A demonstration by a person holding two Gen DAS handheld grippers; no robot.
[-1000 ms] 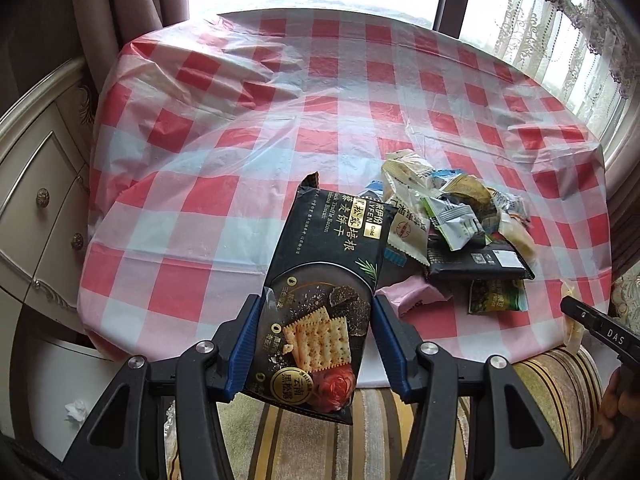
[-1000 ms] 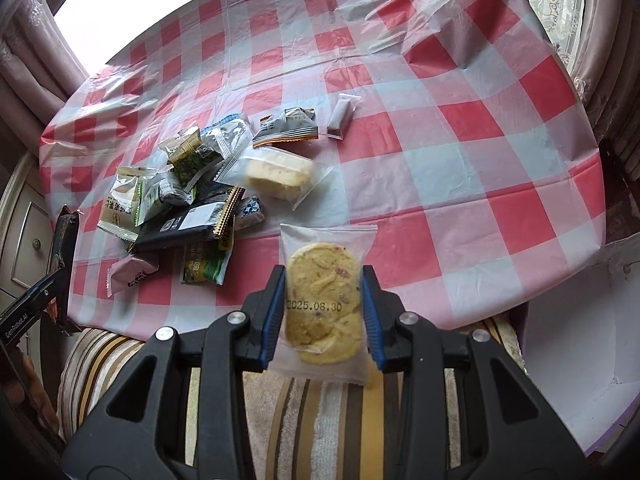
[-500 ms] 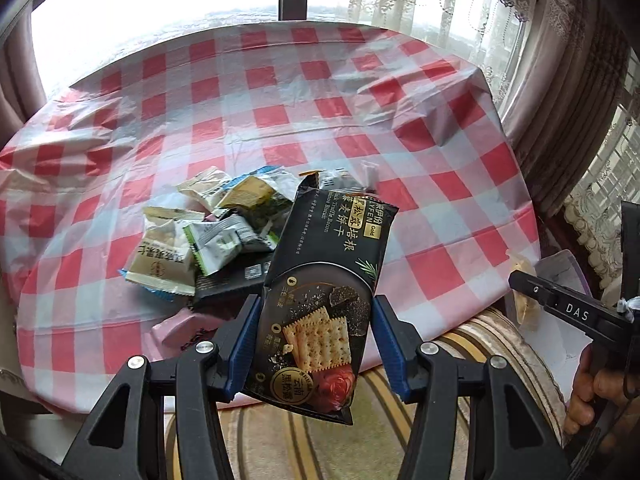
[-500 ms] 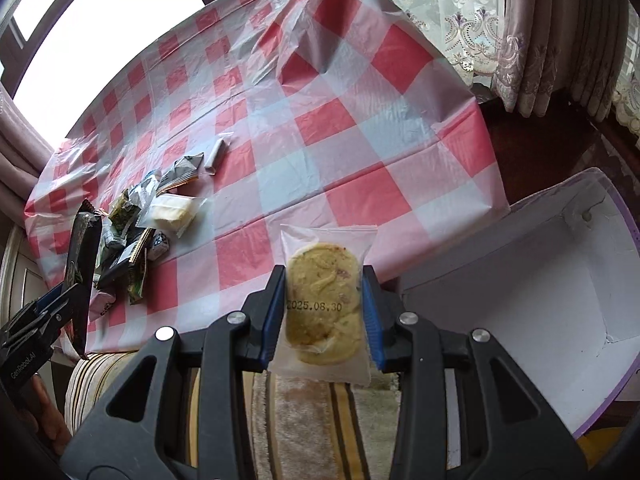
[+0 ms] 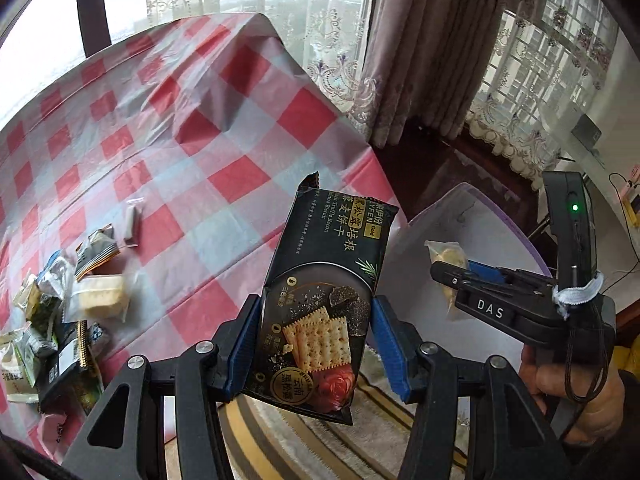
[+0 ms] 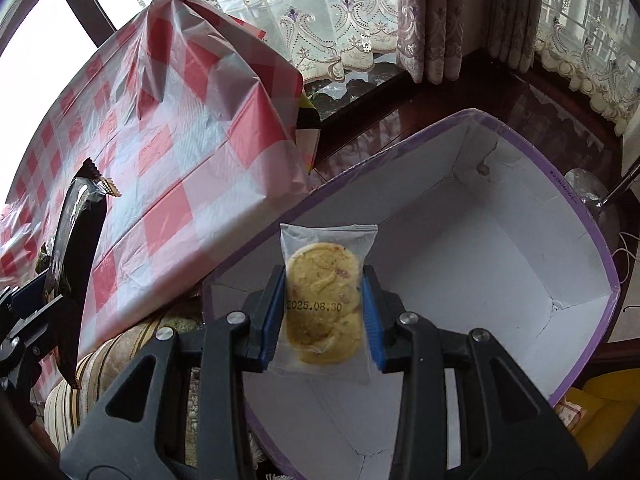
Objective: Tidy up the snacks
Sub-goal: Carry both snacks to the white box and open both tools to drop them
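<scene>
Cookie (image 6: 323,294), yellow in clear wrap, clamped in right tongs (image 6: 324,316) over box (image 6: 500,248); left tongs (image 5: 316,344) clamp black cracker pack (image 5: 320,308).

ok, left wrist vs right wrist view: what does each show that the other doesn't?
Left wrist only: the snack pile on the checked tablecloth, and the person's hand on the right hand-held gripper.
Right wrist only: the white box's bare interior, and the date print on the clear-wrapped cookie.
Both: the black cracker pack in the left hand-held gripper, the cookie, box and tablecloth.
</scene>
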